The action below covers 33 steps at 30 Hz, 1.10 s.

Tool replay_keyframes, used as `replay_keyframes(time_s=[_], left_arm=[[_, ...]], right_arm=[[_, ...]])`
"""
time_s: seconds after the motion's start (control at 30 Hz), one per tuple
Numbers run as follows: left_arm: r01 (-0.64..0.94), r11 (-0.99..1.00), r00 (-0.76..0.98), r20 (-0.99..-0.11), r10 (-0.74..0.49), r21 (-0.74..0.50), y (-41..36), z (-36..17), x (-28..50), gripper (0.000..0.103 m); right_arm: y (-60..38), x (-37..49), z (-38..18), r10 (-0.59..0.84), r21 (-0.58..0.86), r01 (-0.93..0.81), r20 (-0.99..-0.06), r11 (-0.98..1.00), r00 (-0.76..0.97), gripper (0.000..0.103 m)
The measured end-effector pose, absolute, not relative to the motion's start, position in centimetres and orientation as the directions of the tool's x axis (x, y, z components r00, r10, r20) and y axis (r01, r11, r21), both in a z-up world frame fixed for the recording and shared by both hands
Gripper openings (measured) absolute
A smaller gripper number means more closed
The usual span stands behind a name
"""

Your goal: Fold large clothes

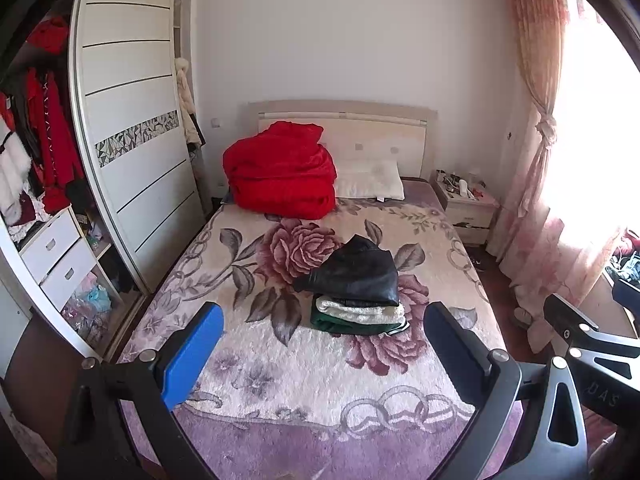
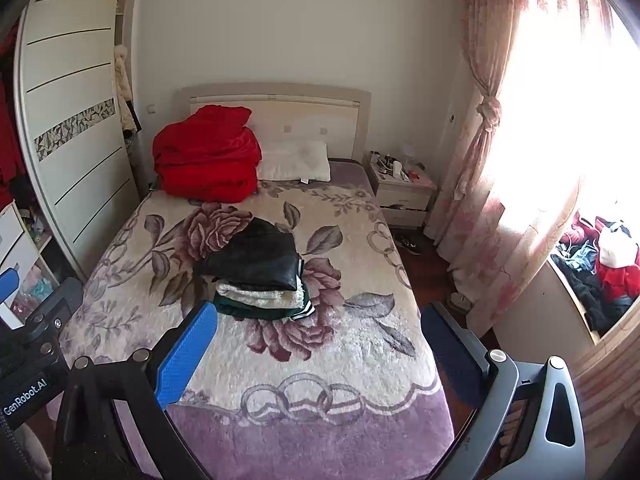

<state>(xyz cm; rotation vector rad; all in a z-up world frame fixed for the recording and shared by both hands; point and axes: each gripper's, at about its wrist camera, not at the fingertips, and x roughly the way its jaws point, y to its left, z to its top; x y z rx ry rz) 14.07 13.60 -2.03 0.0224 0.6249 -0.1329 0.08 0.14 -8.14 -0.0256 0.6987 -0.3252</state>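
While both claws gape empty | left gripper (image 1: 320,356), right gripper (image 2: 316,354) | folded stack (image 1: 358,288) mid-frame, done | clothes heap (image 2: 596,268) right edge, unfolded

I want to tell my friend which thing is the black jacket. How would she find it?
Start at the big bed with the rose-patterned blanket. Near its middle sits a small stack of folded clothes; the shiny black leather-looking jacket lies on top. Under it are a fluffy cream garment and a dark green one, and the puffy red quilt sits farther back by the headboard.
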Motion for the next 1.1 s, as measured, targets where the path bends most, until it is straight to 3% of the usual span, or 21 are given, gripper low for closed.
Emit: replay_keyframes(time_s=[1.1], left_arm=[[0.122, 0.993, 0.814, -0.571, -0.105, -0.008, 13.9, -1.4, 13.1, 0.103]], right_arm=[[1.0, -1.5, -7.7, -0.289, -0.123, 0.274, -0.626, 0.954, 0.724, 0.103]])
